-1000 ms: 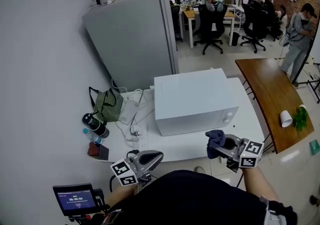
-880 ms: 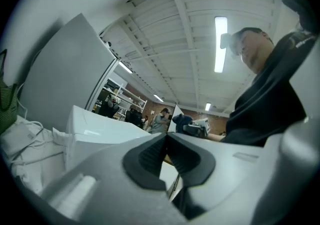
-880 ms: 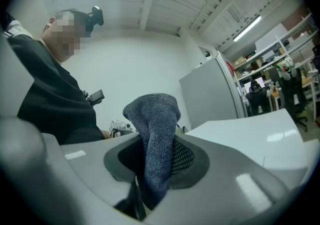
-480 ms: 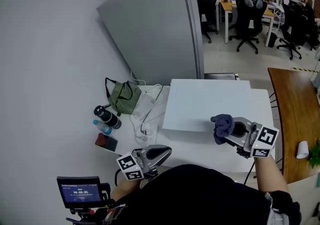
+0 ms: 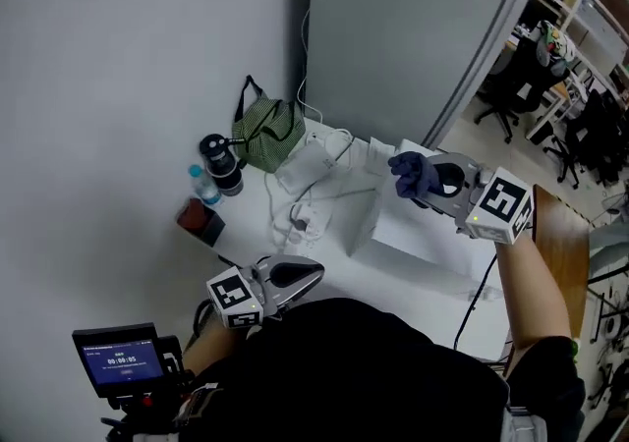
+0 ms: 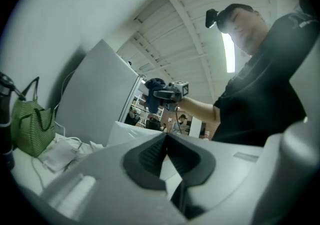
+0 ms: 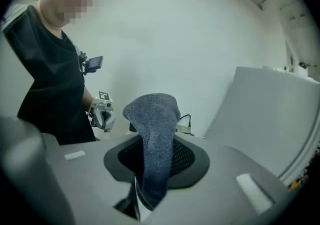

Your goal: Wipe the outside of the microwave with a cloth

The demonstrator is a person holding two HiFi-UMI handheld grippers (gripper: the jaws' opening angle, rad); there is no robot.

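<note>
The white microwave [image 5: 425,240] stands on a white table, to the right of centre in the head view. Over its top left part hovers my right gripper [image 5: 430,179], shut on a dark blue cloth [image 5: 408,173] that bunches out past the jaws. In the right gripper view the cloth [image 7: 156,134] hangs pinched between the two black pads. My left gripper [image 5: 309,275] is held low near the table's front edge, left of the microwave, jaws shut on nothing. The left gripper view looks up at the microwave [image 6: 131,132] and the cloth [image 6: 153,89].
Left of the microwave lie a green bag [image 5: 267,132], a black flask [image 5: 218,161], a small water bottle [image 5: 202,185], a dark red box [image 5: 200,222] and a tangle of white cables [image 5: 313,202]. A tall grey cabinet [image 5: 413,27] stands behind; a wooden table [image 5: 556,244] is at right.
My right gripper has risen with the cloth from the microwave's front to above its top. The head view has swung left and closer. The left gripper has stayed low.
</note>
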